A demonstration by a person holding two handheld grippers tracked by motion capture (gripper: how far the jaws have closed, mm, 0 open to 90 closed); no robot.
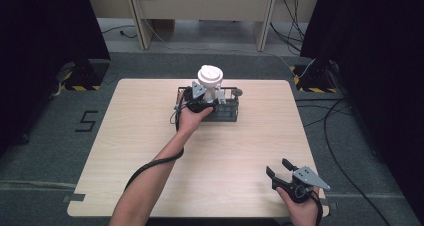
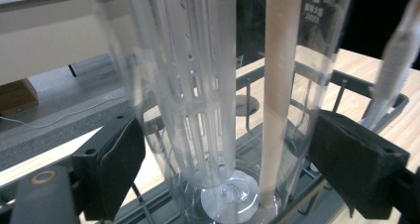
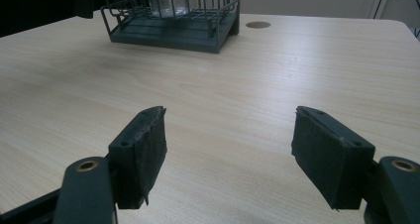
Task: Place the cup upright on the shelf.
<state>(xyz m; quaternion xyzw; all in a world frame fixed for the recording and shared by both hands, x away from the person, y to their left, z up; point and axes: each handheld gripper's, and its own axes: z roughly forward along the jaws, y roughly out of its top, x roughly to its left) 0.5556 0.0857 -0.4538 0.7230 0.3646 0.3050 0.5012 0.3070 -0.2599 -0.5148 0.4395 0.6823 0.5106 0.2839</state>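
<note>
Clear bottle (image 2: 198, 85) between left gripper (image 2: 225, 149) pads

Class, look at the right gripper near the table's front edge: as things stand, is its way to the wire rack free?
Probably yes. The right gripper stands open, and bare table lies between it and the wire rack. The left gripper already straddles the clear bottle there, crowding that side.

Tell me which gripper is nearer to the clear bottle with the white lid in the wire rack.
Left. The left gripper is at the bottle, its jaws on either side of it over the wire rack. The right gripper hangs open near the table's front right corner.
</note>
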